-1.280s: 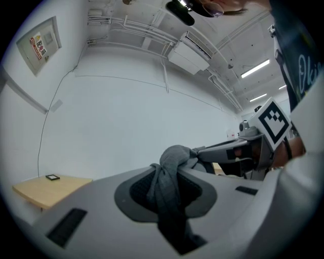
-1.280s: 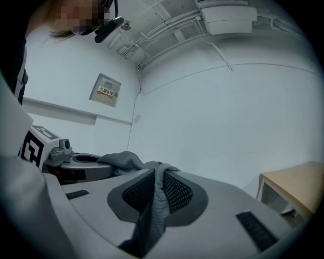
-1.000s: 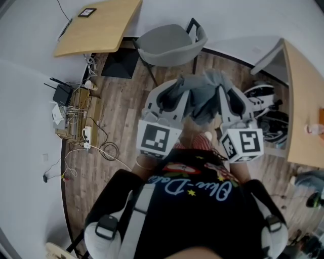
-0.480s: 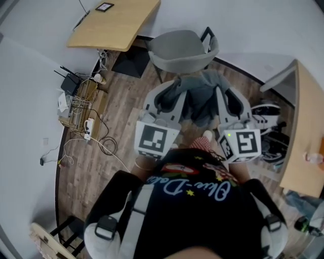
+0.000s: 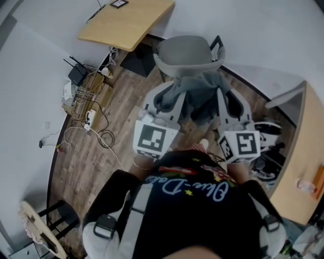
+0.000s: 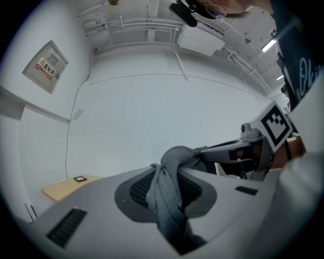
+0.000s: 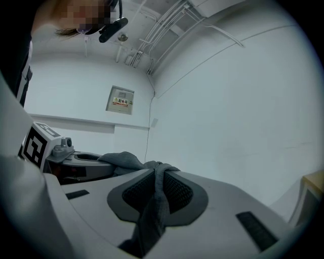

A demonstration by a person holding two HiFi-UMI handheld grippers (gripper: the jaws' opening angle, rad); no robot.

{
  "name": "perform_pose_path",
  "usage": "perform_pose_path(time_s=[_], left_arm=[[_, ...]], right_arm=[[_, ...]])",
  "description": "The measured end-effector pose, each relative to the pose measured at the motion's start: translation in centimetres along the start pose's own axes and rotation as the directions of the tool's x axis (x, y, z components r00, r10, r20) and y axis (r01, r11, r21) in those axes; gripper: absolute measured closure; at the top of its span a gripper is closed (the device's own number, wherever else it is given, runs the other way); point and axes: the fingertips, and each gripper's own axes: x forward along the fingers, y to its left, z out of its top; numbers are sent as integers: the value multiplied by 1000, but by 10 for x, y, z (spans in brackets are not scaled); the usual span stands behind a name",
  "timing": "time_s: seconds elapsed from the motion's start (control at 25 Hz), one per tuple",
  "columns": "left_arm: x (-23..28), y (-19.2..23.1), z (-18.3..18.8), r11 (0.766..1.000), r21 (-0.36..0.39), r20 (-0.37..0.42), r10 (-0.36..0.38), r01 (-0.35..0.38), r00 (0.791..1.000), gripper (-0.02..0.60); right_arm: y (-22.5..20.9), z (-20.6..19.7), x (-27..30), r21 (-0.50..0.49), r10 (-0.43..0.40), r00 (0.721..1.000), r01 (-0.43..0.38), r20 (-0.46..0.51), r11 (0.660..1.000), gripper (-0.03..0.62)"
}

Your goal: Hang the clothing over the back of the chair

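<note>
A grey garment (image 5: 198,96) hangs in a bunch between my two grippers, held up in front of the person. My left gripper (image 5: 171,97) is shut on one bunched end of the grey garment (image 6: 171,195), which is pinched between its dark pads. My right gripper (image 5: 223,99) is shut on the other end of the grey garment (image 7: 154,202). Both point level toward a grey chair (image 5: 185,54) with a curved back and black frame, which stands just beyond the garment. In the two gripper views only white wall lies beyond the jaws.
A wooden desk (image 5: 126,23) with a small dark tablet (image 5: 119,3) stands behind the chair at the upper left. A router, crate and cables (image 5: 83,96) lie on the wood floor by the left wall. Another wooden table (image 5: 302,167) is at the right, above dark gear (image 5: 267,146).
The person has moved toward the chair with the garment held in both grippers. The chair now stands closer to the garment's far edge. Both grips are unchanged.
</note>
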Motion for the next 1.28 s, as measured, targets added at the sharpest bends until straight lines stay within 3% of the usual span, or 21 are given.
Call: perform_pose_path(time_s=[0.52, 1.28], left_arm=[[54, -36, 11, 996, -13, -11, 85, -85, 996, 514], [36, -41, 26, 970, -8, -45, 244, -245, 969, 514]], right_arm=[[-72, -2, 0, 13, 92, 996, -92, 16, 996, 546], [-69, 10, -4, 111, 317, 945, -325, 83, 939, 545]])
